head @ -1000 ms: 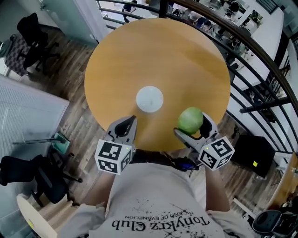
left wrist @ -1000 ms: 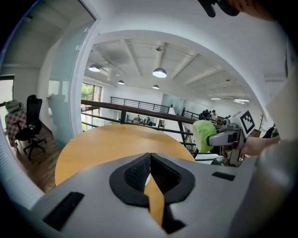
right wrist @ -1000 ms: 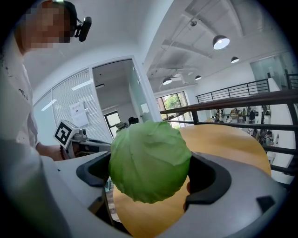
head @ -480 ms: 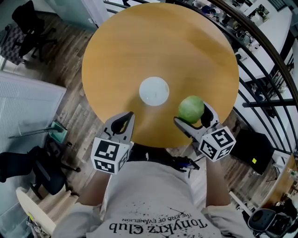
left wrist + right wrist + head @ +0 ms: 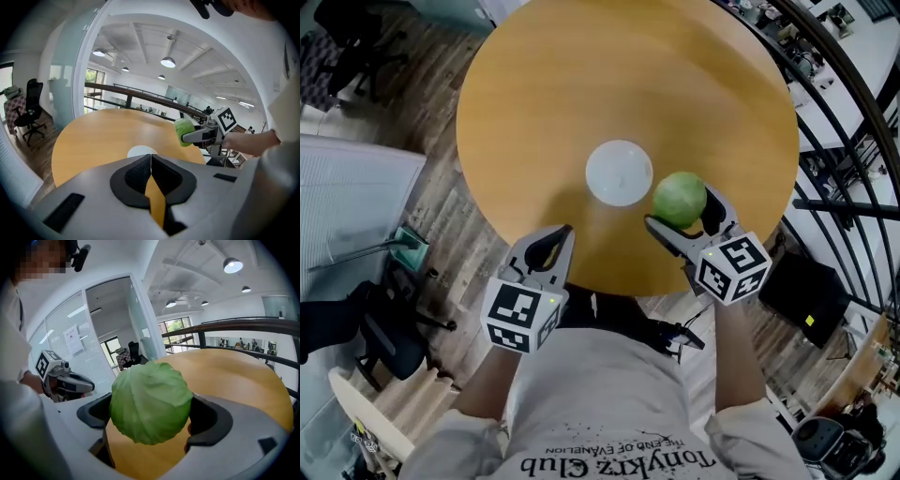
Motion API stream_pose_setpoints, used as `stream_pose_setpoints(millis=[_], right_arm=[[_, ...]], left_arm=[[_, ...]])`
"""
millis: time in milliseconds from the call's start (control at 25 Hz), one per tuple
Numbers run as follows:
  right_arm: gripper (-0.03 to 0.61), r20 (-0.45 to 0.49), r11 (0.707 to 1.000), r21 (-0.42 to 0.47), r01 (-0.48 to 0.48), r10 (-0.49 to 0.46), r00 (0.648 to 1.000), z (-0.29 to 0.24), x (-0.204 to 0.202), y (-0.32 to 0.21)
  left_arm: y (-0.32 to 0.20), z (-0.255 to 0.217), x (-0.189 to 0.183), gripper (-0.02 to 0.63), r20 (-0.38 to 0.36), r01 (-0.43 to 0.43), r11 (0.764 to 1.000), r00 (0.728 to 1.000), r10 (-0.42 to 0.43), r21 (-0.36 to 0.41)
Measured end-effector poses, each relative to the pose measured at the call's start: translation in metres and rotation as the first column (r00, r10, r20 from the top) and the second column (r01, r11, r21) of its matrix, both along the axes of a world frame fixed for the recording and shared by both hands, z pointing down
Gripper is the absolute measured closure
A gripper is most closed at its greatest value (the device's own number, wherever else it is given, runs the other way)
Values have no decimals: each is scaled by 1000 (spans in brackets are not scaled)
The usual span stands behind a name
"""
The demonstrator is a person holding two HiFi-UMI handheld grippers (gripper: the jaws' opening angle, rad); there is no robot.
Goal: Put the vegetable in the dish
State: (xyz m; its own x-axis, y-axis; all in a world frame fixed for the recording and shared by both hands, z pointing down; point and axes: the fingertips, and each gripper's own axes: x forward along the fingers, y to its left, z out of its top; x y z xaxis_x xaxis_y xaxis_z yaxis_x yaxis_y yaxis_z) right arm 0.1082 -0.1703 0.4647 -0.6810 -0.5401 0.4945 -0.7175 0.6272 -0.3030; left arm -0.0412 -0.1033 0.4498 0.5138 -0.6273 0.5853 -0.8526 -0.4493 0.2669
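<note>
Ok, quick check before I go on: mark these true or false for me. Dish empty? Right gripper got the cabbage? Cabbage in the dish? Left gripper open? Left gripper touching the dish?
1. The dish on the round table is empty. True.
2. The right gripper is shut on the cabbage. True.
3. The cabbage lies in the dish. False: it sits between the right gripper's jaws, just to the right of the dish.
4. The left gripper is open. False: its jaws are together with nothing between them.
5. The left gripper touches the dish. False: it is apart from the dish, at the table's near edge.
</note>
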Motion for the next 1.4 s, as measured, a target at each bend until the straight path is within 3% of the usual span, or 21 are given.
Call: stream_pose_setpoints(millis=[520, 1040, 1400], right_arm=[[106, -100, 995, -97, 29, -39, 994, 66, -24, -21], [106, -250, 980, -181, 87, -131, 959, 124, -58, -35], [106, -291, 971, -223, 91, -155, 944, 143, -69, -38]], left_arm=[[-24, 29, -17, 591, -52, 61, 998, 997, -62, -36], [-28, 50, -41, 591, -42, 85, 993, 995, -89, -84], [-26, 59, -54, 591, -34, 90, 990, 995, -95, -112]])
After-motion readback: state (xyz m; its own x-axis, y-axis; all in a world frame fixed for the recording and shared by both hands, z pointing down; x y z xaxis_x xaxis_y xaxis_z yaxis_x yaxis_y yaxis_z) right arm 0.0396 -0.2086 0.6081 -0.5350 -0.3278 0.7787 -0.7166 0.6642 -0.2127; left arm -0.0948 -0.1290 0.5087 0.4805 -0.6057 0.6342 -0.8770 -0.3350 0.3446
